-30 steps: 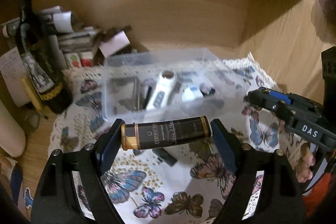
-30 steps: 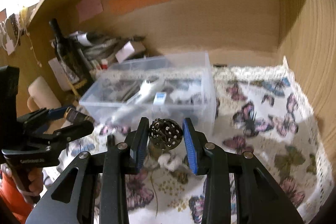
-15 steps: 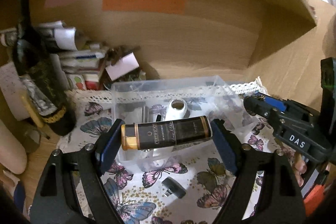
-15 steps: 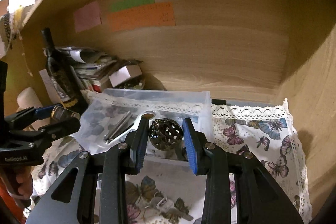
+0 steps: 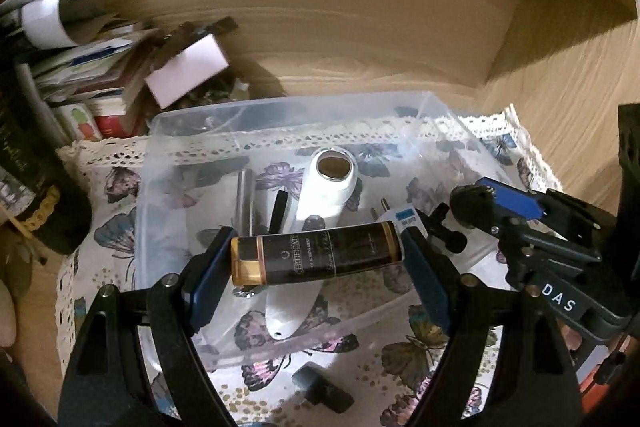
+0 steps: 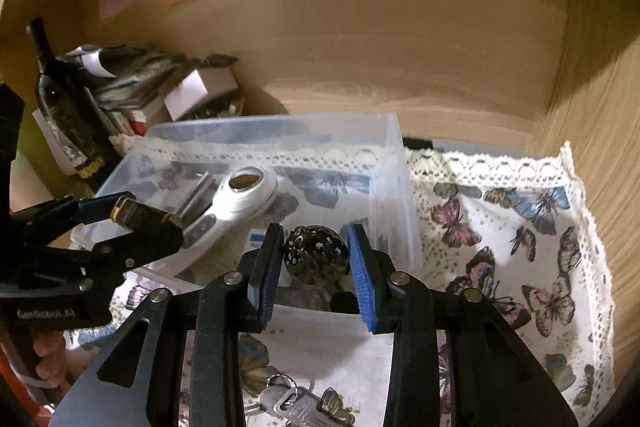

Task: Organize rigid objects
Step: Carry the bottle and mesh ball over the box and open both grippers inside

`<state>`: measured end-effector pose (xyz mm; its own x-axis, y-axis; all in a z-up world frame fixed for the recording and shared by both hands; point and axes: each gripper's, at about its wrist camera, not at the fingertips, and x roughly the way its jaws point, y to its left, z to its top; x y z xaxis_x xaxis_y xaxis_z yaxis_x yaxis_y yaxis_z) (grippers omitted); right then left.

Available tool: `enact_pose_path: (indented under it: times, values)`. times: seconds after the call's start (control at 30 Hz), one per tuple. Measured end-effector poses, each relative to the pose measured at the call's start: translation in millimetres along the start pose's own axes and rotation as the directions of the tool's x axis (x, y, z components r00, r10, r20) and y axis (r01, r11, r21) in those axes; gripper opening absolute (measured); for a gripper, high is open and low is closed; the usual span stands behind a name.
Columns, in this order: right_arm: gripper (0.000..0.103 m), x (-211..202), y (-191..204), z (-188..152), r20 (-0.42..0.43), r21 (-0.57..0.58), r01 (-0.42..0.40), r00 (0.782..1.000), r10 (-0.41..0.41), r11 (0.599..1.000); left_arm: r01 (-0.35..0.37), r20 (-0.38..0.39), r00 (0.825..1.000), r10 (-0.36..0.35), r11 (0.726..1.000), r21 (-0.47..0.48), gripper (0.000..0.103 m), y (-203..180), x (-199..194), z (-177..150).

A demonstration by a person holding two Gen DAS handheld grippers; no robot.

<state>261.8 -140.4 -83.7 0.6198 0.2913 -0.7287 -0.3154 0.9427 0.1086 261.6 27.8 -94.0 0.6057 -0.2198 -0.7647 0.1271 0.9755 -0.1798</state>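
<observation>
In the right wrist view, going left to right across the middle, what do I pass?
Dark wine bottle → left claw holding the dark tube → white handheld device → perforated metal ball in the right claw → butterfly tablecloth.

I am bringing both tongs forward and down, so the clear bin (image 5: 168, 187) is now sitting right under my left gripper (image 5: 316, 259) and its dark bottle (image 5: 320, 255), where a second ago it was lying well beyond them. My right gripper (image 6: 316, 259) is carrying the perforated ball (image 6: 316, 253) over what looks like the bin's near wall, though blur makes that uncertain.
</observation>
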Motion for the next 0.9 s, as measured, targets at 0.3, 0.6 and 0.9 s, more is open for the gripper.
enact_pose_path:
  times: [0.3, 0.6, 0.9]
  values:
    - [0.034, 2.6, 3.7, -1.0, -0.004, -0.010, 0.001, 1.000, -0.001, 1.000, -0.012, -0.008, 1.000, 0.012, 0.999, 0.036, 0.082, -9.5, 4.9, 3.2]
    - [0.048, -25.0, 7.8, 1.2, 0.052, -0.020, -0.028, 0.998, 0.029, 0.999, -0.029, 0.058, 0.998, 0.026, 0.998, 0.047, 0.087, -11.5, -31.6, 1.4]
    - [0.057, -64.5, 9.9, -5.2, 0.135, -0.037, -0.011, 0.991, 0.016, 0.999, -0.060, 0.135, 0.990, 0.050, 0.996, 0.068, 0.094, -8.4, -79.1, -16.3]
